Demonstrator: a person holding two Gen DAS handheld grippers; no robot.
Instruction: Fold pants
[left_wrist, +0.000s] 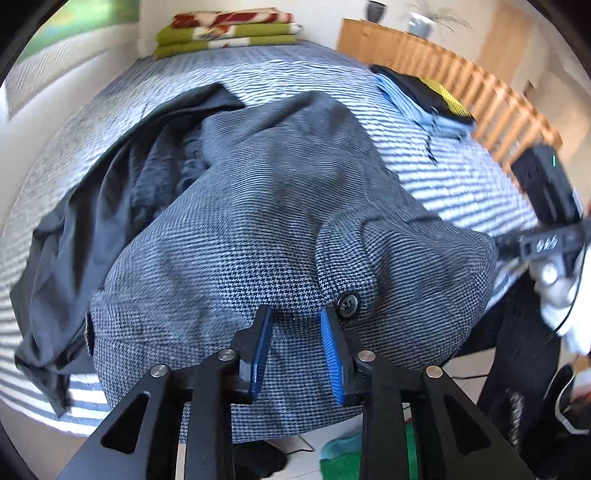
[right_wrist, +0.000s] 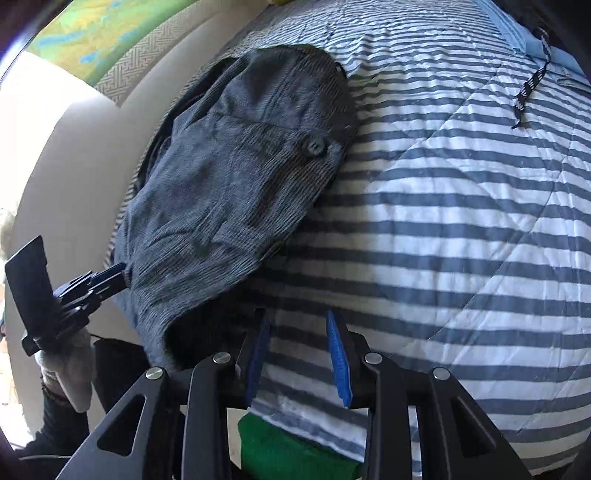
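Grey houndstooth pants (left_wrist: 258, 229) lie bunched on a striped quilt (left_wrist: 461, 192), with the waist end hanging over the near edge. My left gripper (left_wrist: 295, 310) is open just above the waistband, and its right pad (left_wrist: 332, 350) sits next to a black button (left_wrist: 347, 303). In the right wrist view the pants (right_wrist: 229, 177) lie to the left. My right gripper (right_wrist: 296, 315) is open over the bare striped quilt (right_wrist: 443, 240), beside the pants' near edge. The left gripper (right_wrist: 110, 275) touches the pants' left edge. The right gripper (left_wrist: 509, 248) shows at the far right.
A dark garment (left_wrist: 92, 206) lies crumpled left of the pants. Folded blankets (left_wrist: 225, 31) are stacked at the far end. Folded blue and black clothes (left_wrist: 424, 99) sit by a wooden slatted rail (left_wrist: 480, 85). A green cloth (right_wrist: 288, 450) lies on the floor below the bed edge.
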